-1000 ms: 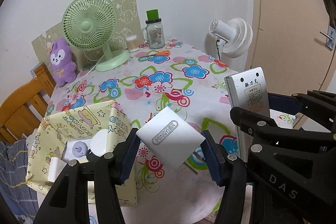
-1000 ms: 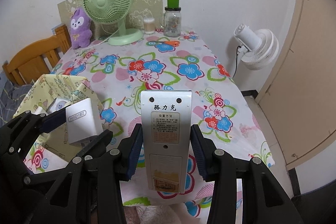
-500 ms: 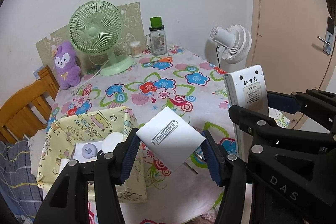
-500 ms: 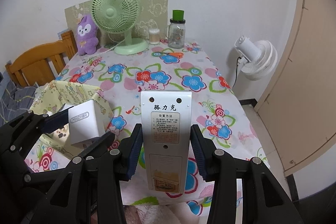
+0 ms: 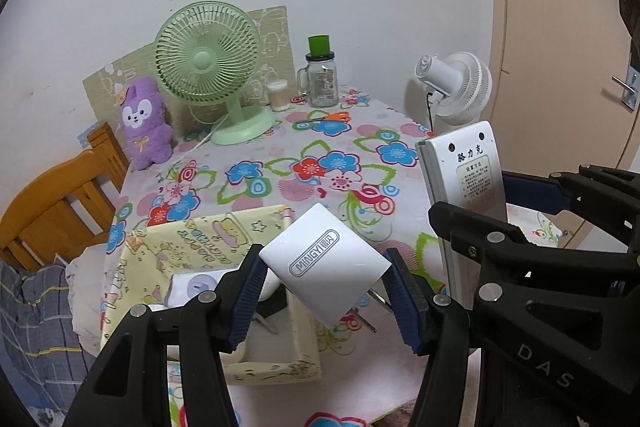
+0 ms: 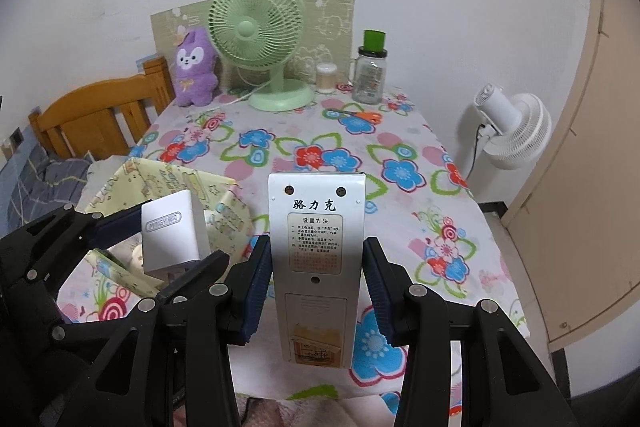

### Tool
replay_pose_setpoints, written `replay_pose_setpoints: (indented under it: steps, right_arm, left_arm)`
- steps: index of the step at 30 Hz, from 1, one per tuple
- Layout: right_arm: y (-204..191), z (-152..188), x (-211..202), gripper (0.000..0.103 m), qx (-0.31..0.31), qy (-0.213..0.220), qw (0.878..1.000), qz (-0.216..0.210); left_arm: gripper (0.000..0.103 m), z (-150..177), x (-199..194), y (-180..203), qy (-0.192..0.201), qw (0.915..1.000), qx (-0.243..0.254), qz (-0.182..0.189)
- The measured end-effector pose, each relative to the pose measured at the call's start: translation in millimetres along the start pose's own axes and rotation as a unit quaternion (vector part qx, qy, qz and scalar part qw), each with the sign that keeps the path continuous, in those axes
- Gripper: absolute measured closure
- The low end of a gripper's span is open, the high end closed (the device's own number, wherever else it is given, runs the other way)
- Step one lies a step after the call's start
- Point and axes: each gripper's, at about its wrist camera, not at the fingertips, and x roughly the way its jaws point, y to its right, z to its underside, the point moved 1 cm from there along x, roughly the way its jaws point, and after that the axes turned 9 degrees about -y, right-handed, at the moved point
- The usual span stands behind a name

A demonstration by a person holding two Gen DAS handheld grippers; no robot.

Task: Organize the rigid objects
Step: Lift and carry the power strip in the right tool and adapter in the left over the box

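My left gripper [image 5: 326,295] is shut on a white plug adapter [image 5: 324,269] marked MINGYI, tilted, with its metal prongs sticking out lower right. It hangs over the right wall of a yellow patterned fabric box [image 5: 168,247] that holds several white items. My right gripper [image 6: 316,291] is shut on a grey remote control [image 6: 316,259], held upright with its back label facing the camera. The remote [image 5: 468,179] and the right gripper's black frame fill the right of the left wrist view. The adapter [image 6: 172,233] and yellow box [image 6: 160,183] show at the left of the right wrist view.
A floral tablecloth [image 6: 320,155] covers the table. At its far end stand a green desk fan [image 6: 260,39], a purple plush toy [image 6: 194,71], a green-lidded jar [image 6: 370,71], a cotton-swab tub [image 6: 326,77] and orange scissors [image 6: 364,115]. A wooden chair [image 6: 92,119] is left, a white fan [image 6: 516,131] right.
Both grippers have risen and drawn back from the table with their objects still held. The table looks farther away and more of the yellow box's inside shows.
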Motion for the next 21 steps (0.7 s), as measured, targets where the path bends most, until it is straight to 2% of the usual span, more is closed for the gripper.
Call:
replay_pose_setpoints:
  steps: [3,21]
  right_arm:
    - [-8.6,-4.1,-1.1,0.055,-0.009,0.001,1.0,-0.005]
    - [-63.8,-37.8,8.5,0.055,-0.046,-0.005,0.998,-0.041]
  left_arm:
    - [0.043,-0.9,-1.6,-10.9,-0.003,1.0,-0.008,0.004]
    - [0.043,-0.8,-7.3,-69.8,-0.002,0.9993,-0.026,-0.026]
